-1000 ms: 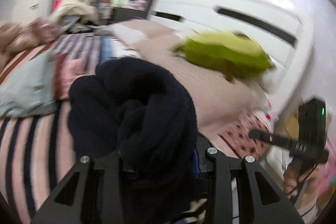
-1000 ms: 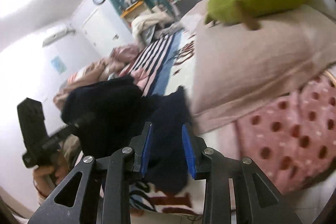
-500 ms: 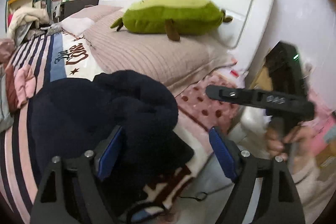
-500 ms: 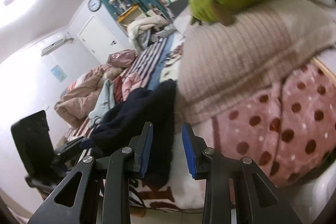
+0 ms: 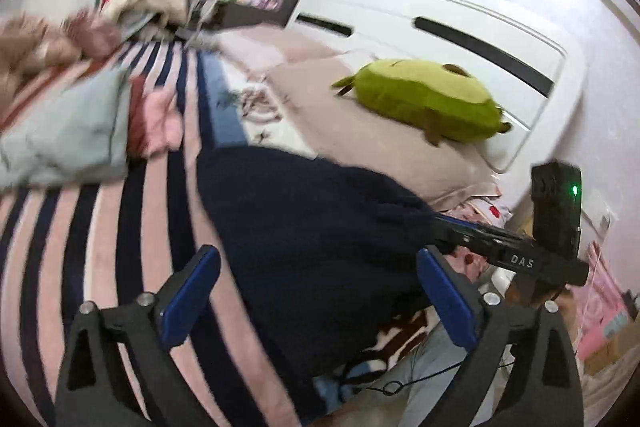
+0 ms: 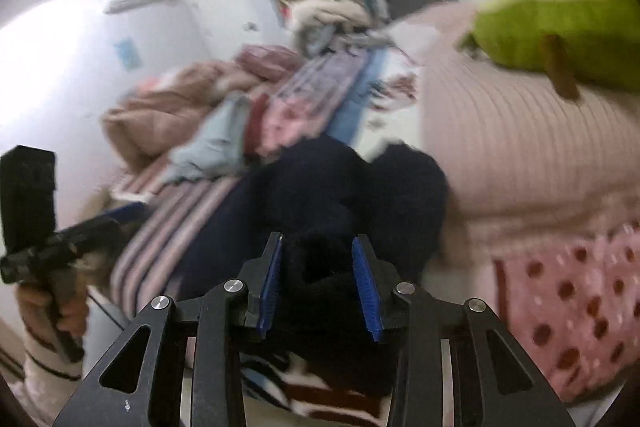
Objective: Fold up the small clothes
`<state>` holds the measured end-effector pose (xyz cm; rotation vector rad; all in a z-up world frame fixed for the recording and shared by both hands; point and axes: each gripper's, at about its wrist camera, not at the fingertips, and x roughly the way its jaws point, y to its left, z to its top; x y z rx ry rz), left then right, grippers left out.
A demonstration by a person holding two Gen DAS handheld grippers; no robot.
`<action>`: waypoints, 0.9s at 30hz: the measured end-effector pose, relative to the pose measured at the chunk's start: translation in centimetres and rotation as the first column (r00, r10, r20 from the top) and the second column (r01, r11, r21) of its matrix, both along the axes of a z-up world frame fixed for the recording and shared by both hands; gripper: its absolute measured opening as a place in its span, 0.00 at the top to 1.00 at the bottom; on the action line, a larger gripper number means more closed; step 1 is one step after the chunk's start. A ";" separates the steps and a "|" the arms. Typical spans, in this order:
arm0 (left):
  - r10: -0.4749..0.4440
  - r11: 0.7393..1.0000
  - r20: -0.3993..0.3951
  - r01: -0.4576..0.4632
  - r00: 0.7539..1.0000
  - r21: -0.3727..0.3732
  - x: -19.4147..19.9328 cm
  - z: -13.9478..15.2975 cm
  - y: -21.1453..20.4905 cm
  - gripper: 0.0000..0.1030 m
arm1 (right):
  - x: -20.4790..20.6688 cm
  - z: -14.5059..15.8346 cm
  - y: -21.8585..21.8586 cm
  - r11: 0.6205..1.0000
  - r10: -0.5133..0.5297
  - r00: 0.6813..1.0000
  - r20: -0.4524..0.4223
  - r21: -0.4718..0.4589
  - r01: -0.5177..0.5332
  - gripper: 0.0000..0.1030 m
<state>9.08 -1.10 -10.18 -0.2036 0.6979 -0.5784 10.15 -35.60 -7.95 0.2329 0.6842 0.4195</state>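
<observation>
**At the bed's near edge: right tool on the cloth, left tool let go**

At the bottom of the left view, my left gripper [image 5: 316, 291] stands with its blue pads [image 5: 188, 297] spread wide and nothing between them. The navy garment [image 5: 304, 227] lies under and just past that gap, a dark slab filling the lower centre of the frame on the striped blanket [image 5: 80, 235]. I read the wide spread as a release posture: the cloth rests on the bed by its own weight, so this tool is free to pick a new edge.

At the bottom centre of the right view, my right gripper [image 6: 318, 283] has its pads drawn in on a bunched fold of the garment [image 6: 340, 195]; dark knit fills the space between them. My guess is that this hold pins a corner so the rest can be laid flat. The garment looks lumpy there, so the fold is not yet neat.

Further up both frames, a beige pillow [image 5: 360, 123] sits beside the garment, with a green plush [image 5: 424, 103] on it near the white headboard [image 5: 440, 27]. At middle left, a pale blue cloth [image 5: 60, 131] and a pink one [image 5: 160, 119] wait on the blanket, presumably next.

The background is blurred by motion.
</observation>
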 end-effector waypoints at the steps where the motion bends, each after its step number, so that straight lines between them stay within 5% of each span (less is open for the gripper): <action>1: -0.001 1.000 -0.031 0.000 1.000 -0.019 0.5 -0.9 0.2 0.06 | 0.0 -1.1 -0.7 1.000 -0.017 0.999 -0.041 0.010 0.018 0.70; 4: -0.017 0.995 -0.140 0.003 0.990 -0.101 2.4 -4.2 0.9 0.06 | -0.6 -3.2 -2.2 0.999 -0.046 0.993 -0.110 0.012 0.048 0.66; 8: -0.066 0.983 -0.224 0.025 0.972 -0.180 4.2 -7.4 0.3 0.06 | -0.8 -4.5 -3.3 0.997 -0.073 0.985 -0.157 0.027 0.078 0.43; 13: -0.182 0.939 -0.302 0.074 0.936 -0.337 6.2 -9.8 -1.5 0.06 | -0.1 -5.2 -4.0 0.994 -0.032 0.979 -0.203 0.100 0.054 0.42; 19: -0.147 0.952 -0.255 0.067 0.956 -0.298 5.2 -8.5 -1.9 0.46 | 0.4 -5.9 -4.9 0.974 0.030 0.969 -0.247 0.225 0.027 0.42; 24: -0.133 0.967 -0.224 0.076 0.965 -0.244 2.5 -6.3 0.5 0.50 | -0.3 -5.5 -2.7 0.965 0.133 0.960 -0.247 0.255 -0.068 0.41; 27: -0.137 0.975 -0.241 0.087 0.961 -0.207 0.5 -5.5 3.1 0.49 | -1.2 -5.5 -0.2 0.923 0.291 0.921 -0.260 0.330 -0.198 0.41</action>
